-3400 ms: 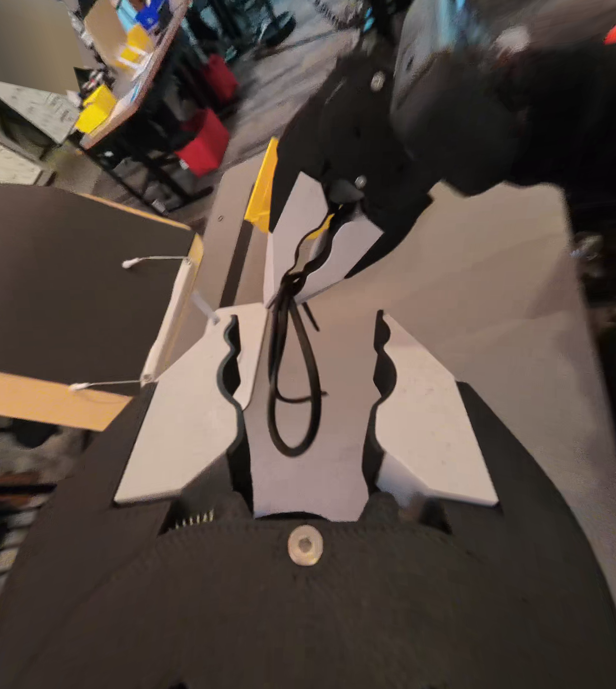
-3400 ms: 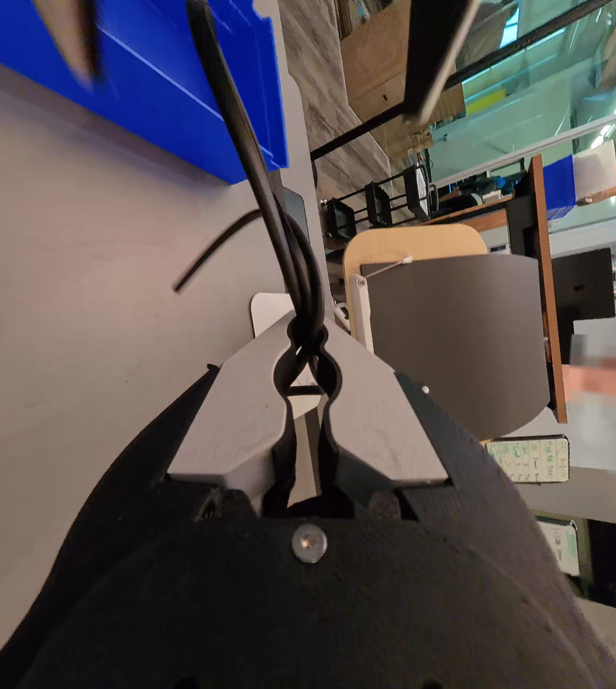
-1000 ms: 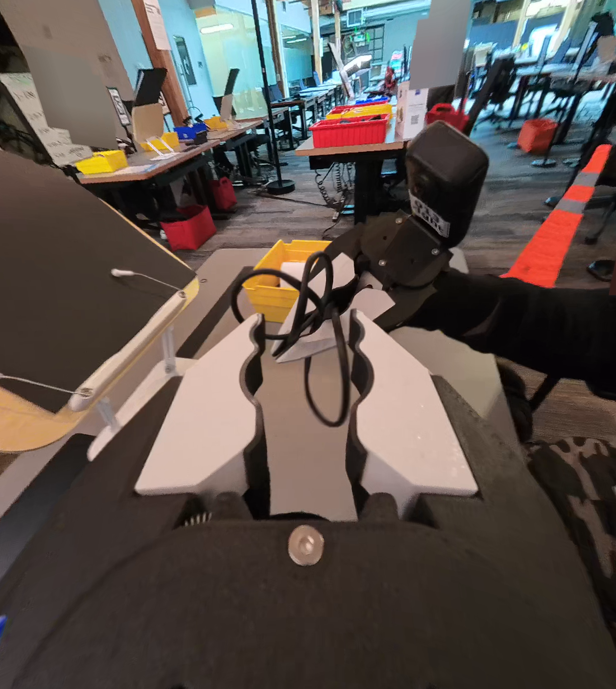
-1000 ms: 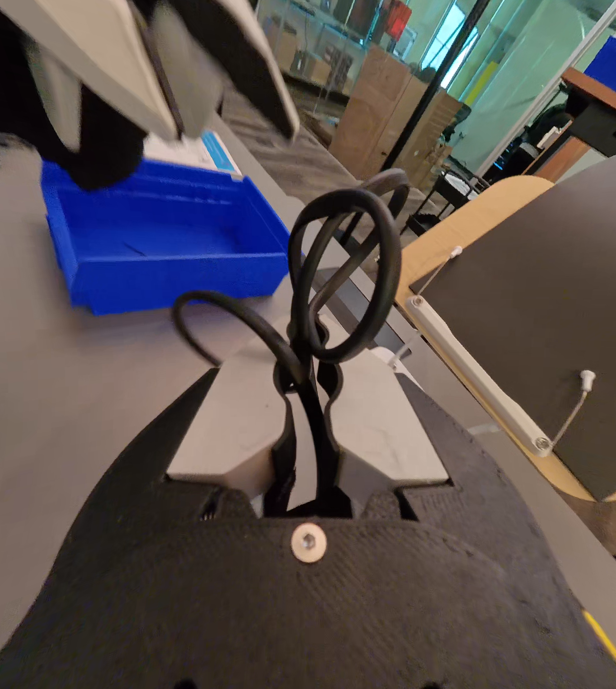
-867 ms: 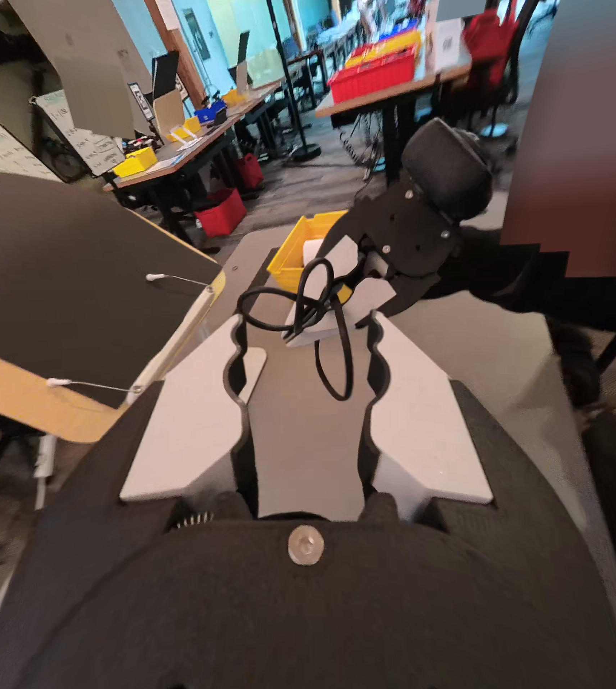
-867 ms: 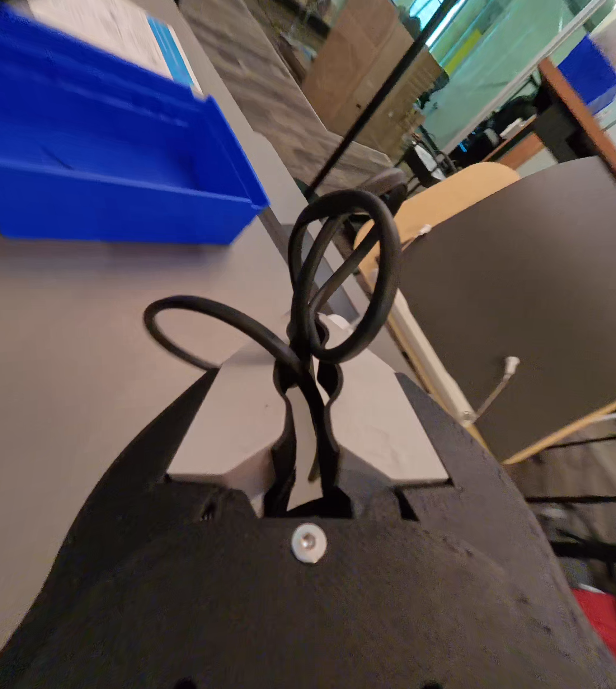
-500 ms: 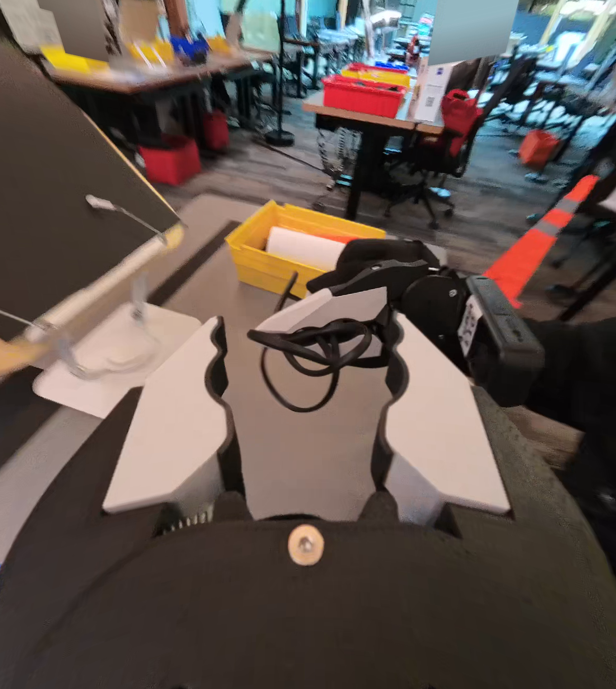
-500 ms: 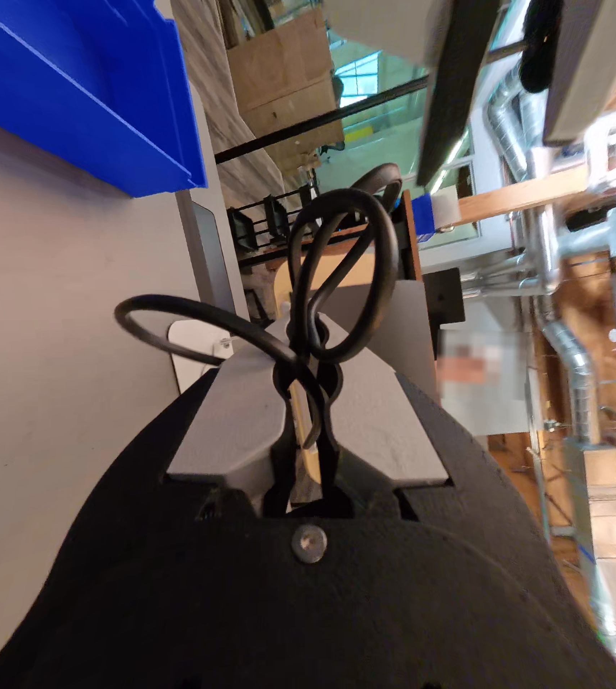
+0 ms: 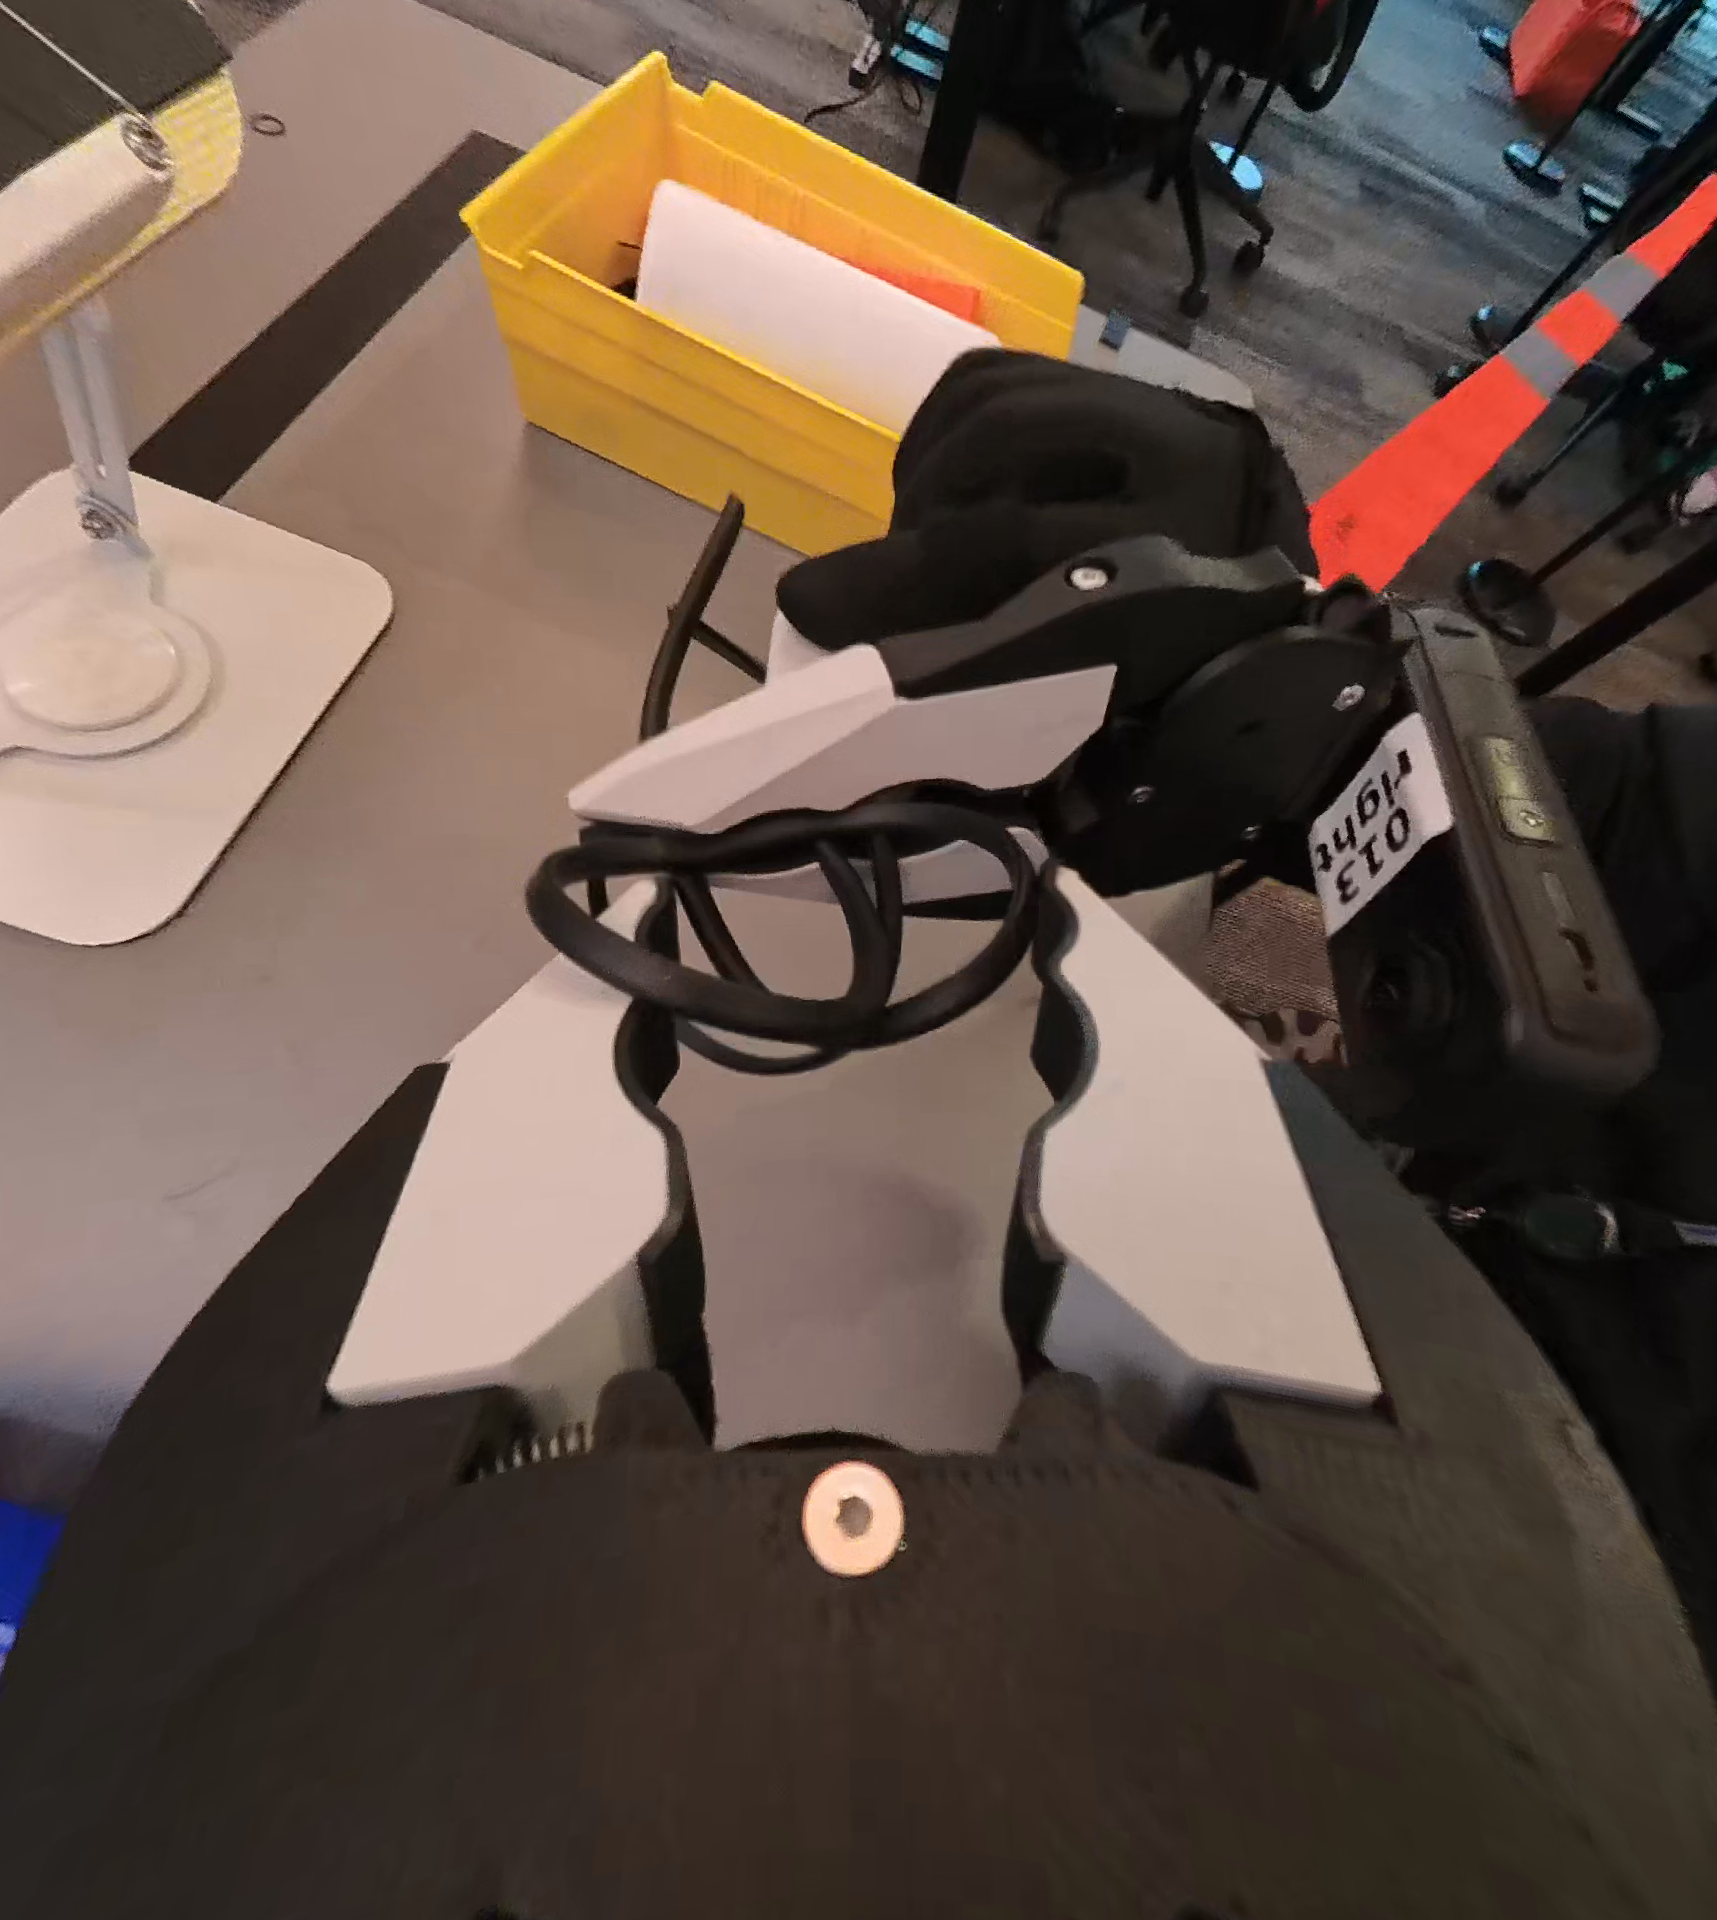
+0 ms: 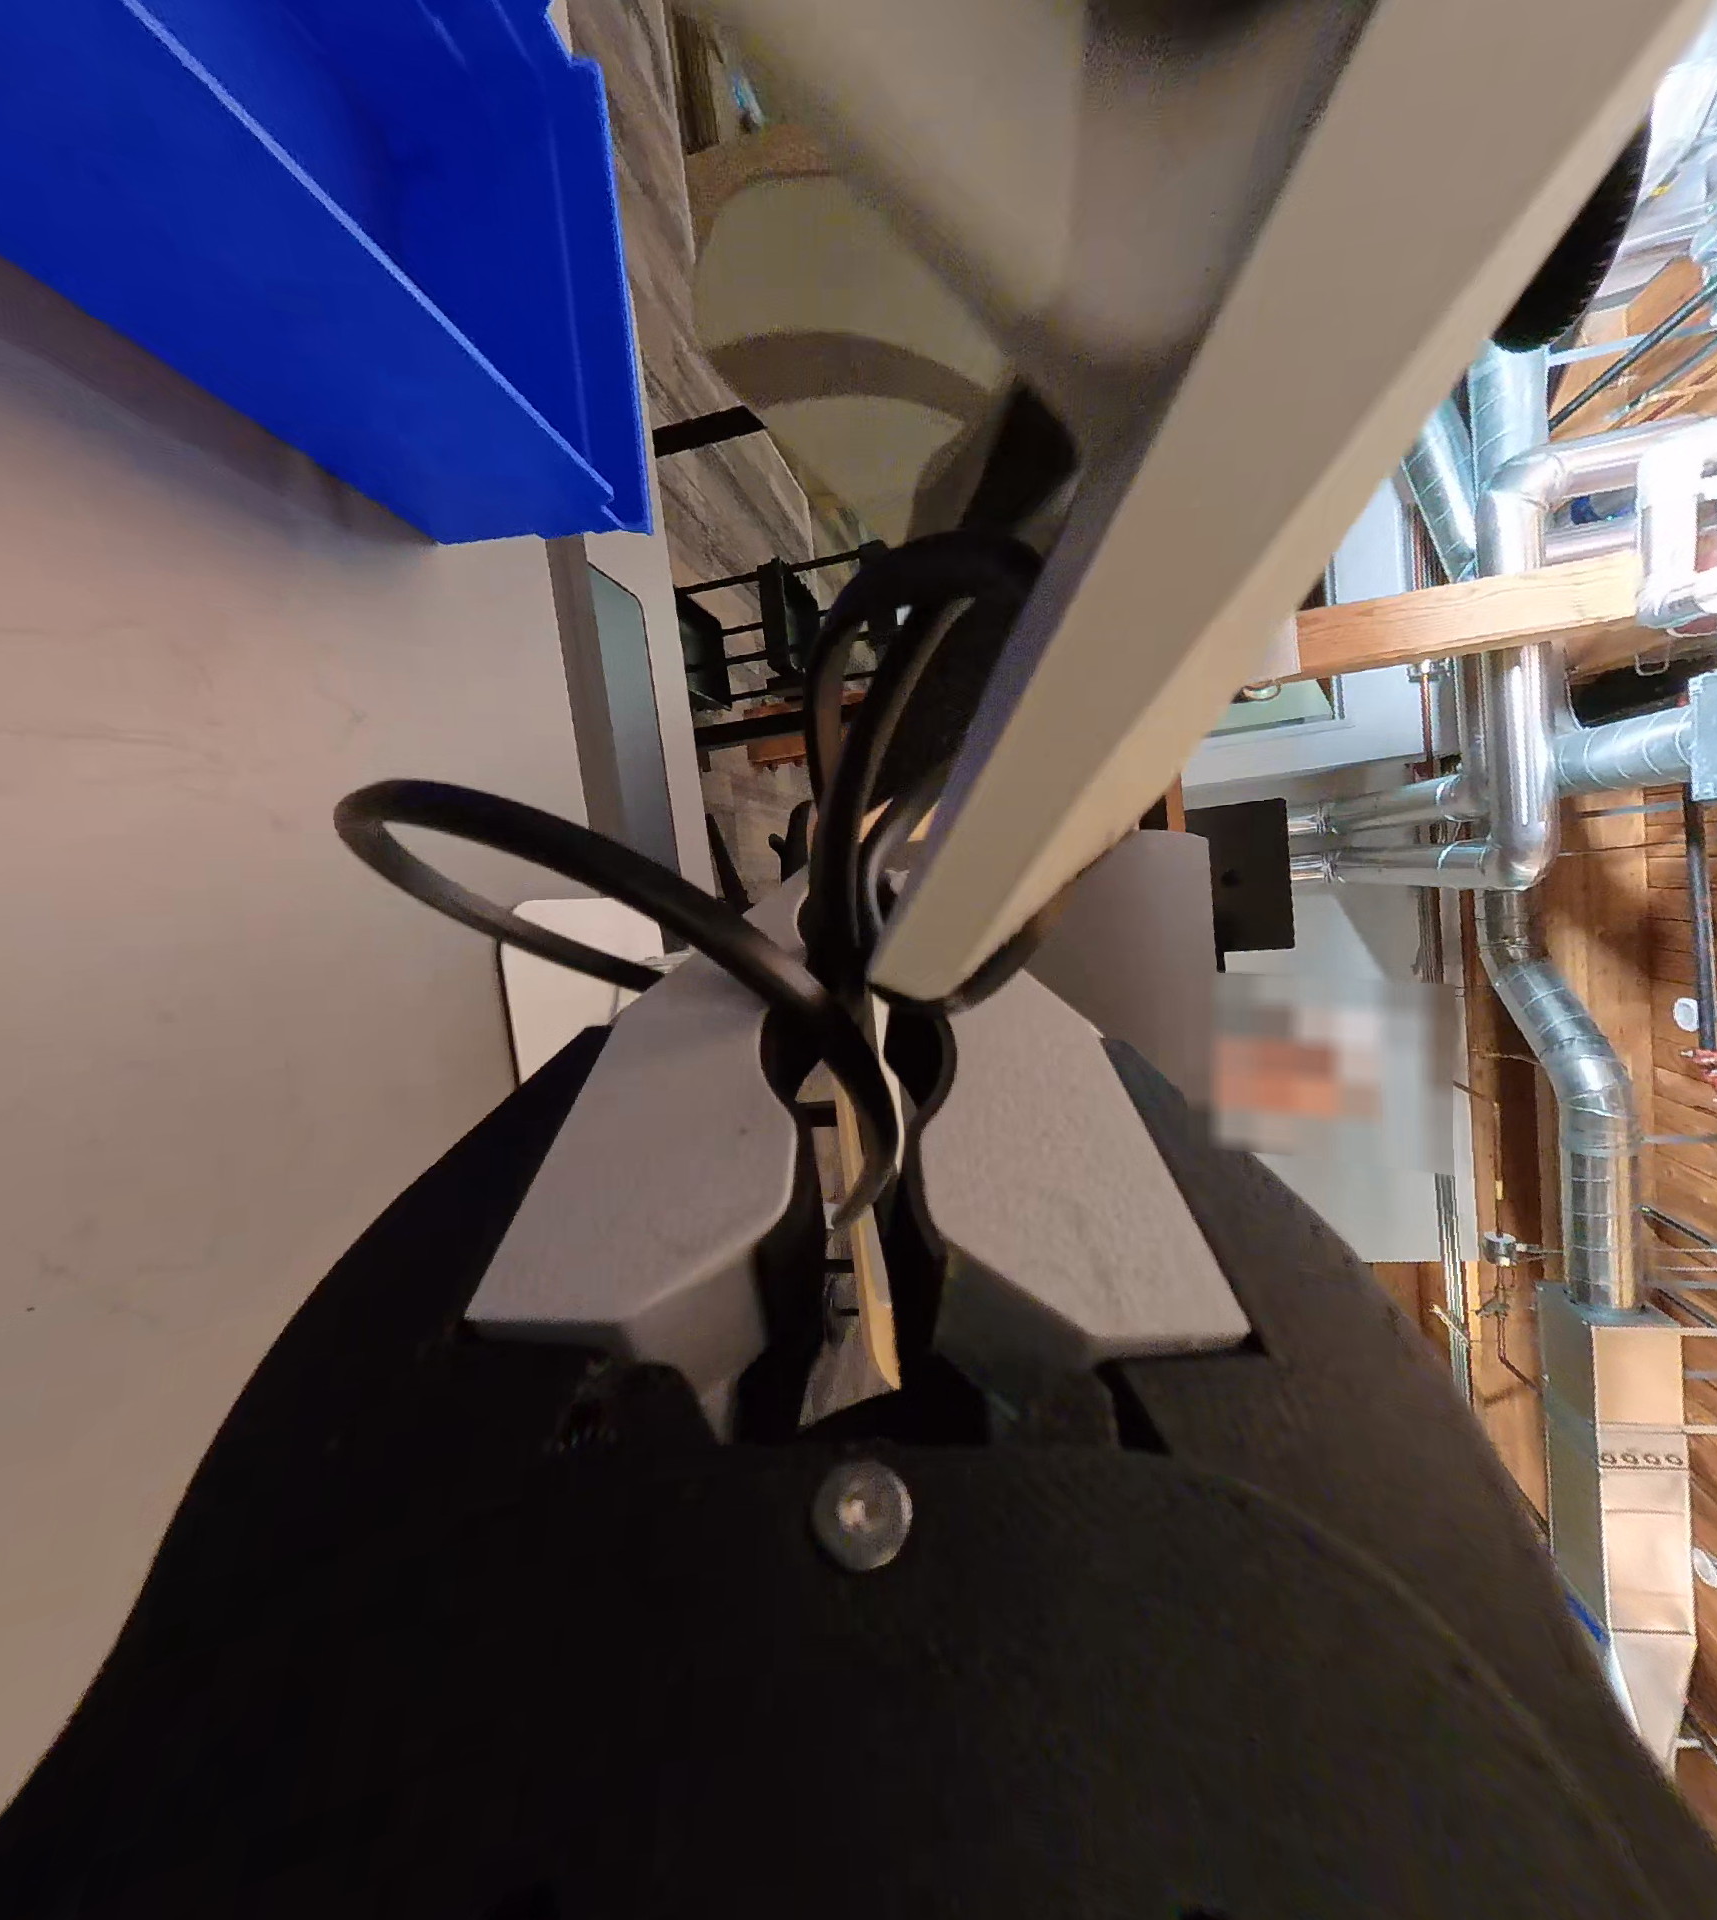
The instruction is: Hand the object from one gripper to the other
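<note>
A coiled black cable point(image 9: 781, 997) hangs in the air above the grey table point(image 9: 210, 1091). My right gripper point(image 9: 625, 842), rolled onto its side, is shut on the cable; in the right wrist view point(image 10: 864, 997) the cable point(image 10: 521, 831) is pinched between its fingers with loops sticking out ahead. My left gripper point(image 9: 843, 935) is open, and the cable loops lie between its two fingertips. One of the left gripper's fingers point(image 10: 1145, 520) fills the upper right wrist view, lying against the loops.
A yellow bin point(image 9: 708, 405) with a white roll stands behind the grippers. A white stand base point(image 9: 106, 707) sits at the left. A blue bin point(image 10: 314, 260) is on the table near the left gripper. A person's black glove and sleeve point(image 9: 1041, 468) hold the right gripper.
The right gripper rolled onto its side with the cable. The left gripper opened wider and moved in, so the loops now lie between its fingertips.
</note>
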Available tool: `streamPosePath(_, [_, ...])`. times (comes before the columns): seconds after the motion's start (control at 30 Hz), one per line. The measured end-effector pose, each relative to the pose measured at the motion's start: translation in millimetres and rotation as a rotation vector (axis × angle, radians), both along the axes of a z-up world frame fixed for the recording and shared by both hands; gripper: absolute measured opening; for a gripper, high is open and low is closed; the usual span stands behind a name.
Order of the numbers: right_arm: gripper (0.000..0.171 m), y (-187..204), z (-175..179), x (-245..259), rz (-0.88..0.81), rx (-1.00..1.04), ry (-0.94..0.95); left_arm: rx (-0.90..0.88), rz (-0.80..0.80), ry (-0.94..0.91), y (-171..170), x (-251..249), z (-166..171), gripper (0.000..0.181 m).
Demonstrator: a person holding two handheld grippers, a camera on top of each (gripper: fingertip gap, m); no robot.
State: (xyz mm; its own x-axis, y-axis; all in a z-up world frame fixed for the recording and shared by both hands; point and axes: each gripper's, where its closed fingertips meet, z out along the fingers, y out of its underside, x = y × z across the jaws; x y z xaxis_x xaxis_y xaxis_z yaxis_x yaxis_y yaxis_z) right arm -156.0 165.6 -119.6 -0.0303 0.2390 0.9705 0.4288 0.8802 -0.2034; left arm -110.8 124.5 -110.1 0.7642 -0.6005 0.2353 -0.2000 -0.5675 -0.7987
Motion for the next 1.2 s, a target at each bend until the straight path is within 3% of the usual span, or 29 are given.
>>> streamPosePath(0.1, [0.000, 1, -3, -1, -0.001, -0.016, 0.001, 0.018, 0.017, 0.002, 3, -3, 2, 0.056])
streamPosePath(0.13, [0.001, 2, -4, 0, -0.005, -0.018, -0.004, 0.030, -0.001, -0.027, 1, 0, 7, 0.038])
streamPosePath(0.23, [0.000, 4, -3, 0, -0.012, -0.030, 0.004, 0.053, -0.009, -0.030, -1, 0, 12, 0.017])
streamPosePath(0.4, [0.001, 3, 1, 1, -0.010, -0.032, 0.021, 0.085, -0.014, -0.023, 0, -2, 15, 0.003])
streamPosePath(0.53, [0.005, 2, 3, 0, 0.002, -0.059, 0.037, 0.131, 0.002, 0.003, 2, -5, 20, 0.002])
streamPosePath(0.63, [0.031, 5, 2, 1, 0.004, -0.097, 0.024, 0.165, 0.036, 0.025, 4, -14, 26, 0.002])
streamPosePath(0.73, [0.037, 0, 5, 7, 0.059, -0.150, 0.001, 0.204, 0.070, 0.008, 4, -24, 38, 0.002])
streamPosePath(0.8, [0.044, -4, 6, 12, 0.099, -0.215, -0.027, 0.229, 0.085, 0.012, 3, -31, 44, 0.002])
streamPosePath(1.0, [0.044, -15, -3, 30, 0.199, -0.458, -0.140, 0.314, 0.116, 0.000, 1, -37, 65, 0.002])
streamPosePath(1.2, [0.062, -34, -4, 41, 0.314, -0.749, -0.192, 0.336, 0.104, -0.001, -2, -31, 71, 0.002])
